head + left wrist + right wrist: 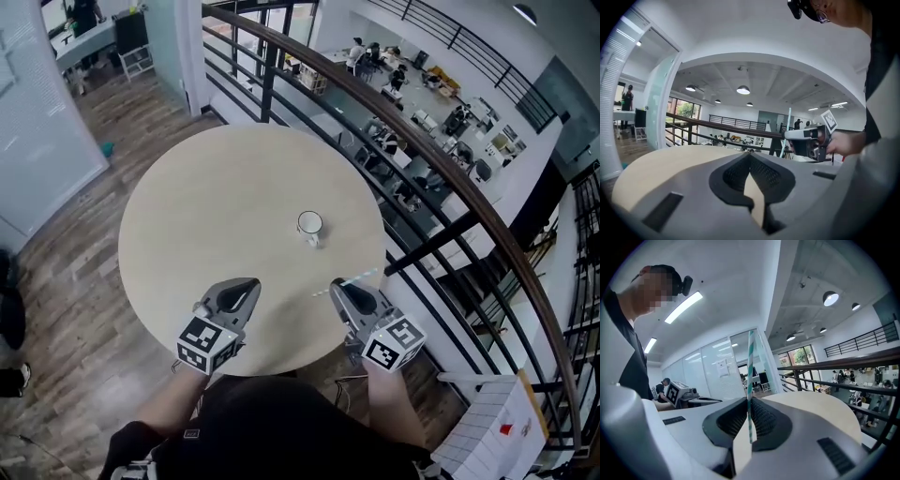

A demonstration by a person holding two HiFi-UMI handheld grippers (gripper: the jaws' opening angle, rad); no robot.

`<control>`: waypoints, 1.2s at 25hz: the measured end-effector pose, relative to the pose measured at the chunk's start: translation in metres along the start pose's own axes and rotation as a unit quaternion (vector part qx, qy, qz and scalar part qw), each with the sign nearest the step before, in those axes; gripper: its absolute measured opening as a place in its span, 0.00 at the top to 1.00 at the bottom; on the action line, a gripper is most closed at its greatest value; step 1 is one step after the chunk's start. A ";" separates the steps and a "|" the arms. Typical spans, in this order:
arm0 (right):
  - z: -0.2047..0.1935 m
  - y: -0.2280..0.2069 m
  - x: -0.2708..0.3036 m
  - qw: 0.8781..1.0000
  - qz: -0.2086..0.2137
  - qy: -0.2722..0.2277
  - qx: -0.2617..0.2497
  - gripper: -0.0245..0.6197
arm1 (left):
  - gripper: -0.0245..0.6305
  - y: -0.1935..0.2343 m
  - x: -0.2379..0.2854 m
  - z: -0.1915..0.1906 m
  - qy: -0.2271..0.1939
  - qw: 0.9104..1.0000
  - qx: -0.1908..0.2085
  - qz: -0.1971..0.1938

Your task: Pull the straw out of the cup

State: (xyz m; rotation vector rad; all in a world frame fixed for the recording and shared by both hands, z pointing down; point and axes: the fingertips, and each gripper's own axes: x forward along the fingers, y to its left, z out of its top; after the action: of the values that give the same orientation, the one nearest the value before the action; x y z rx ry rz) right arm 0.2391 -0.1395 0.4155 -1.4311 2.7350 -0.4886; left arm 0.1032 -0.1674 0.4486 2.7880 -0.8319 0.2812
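A white cup [310, 225] stands upright on the round beige table [206, 206], right of its middle. The green-and-white striped straw [361, 277] is clear of the cup, crosswise in my right gripper [336, 284], which is shut on it near the table's front edge. In the right gripper view the straw [750, 371] stands upright between the closed pads of the right gripper [750, 401]. My left gripper [255, 282] hovers beside it, shut and empty; its tips meet in the left gripper view [750, 154], where the right gripper [806, 136] and the straw [788, 124] show to the right.
A dark metal railing [412, 159] curves close behind the table's right side, with an office floor far below. A glass partition [37, 122] stands at the left. A white sheet [492, 431] lies at lower right. The person's body is right below the table's near edge.
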 end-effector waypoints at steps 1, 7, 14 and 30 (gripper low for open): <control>0.000 0.003 -0.010 1.000 0.003 -0.004 0.002 0.90 | 0.95 -0.007 -0.003 0.001 -0.001 1.000 -0.001 0.004; -0.003 0.030 -0.051 0.999 0.036 -0.007 0.011 0.90 | 0.95 -0.044 -0.022 0.016 -0.014 1.000 0.011 0.021; 0.000 0.074 -0.051 0.999 0.033 -0.034 0.014 0.90 | 0.95 -0.051 -0.053 0.037 -0.032 0.998 0.051 0.020; 0.049 0.120 -0.048 0.993 0.019 -0.084 -0.082 0.91 | 0.95 -0.036 -0.098 0.072 -0.092 0.993 0.071 0.026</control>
State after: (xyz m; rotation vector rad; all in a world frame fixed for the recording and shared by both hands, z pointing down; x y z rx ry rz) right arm 0.1789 -0.0502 0.3291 -1.3788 2.7139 -0.1350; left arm 0.0508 -0.1064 0.3504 2.9619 -0.9614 0.0961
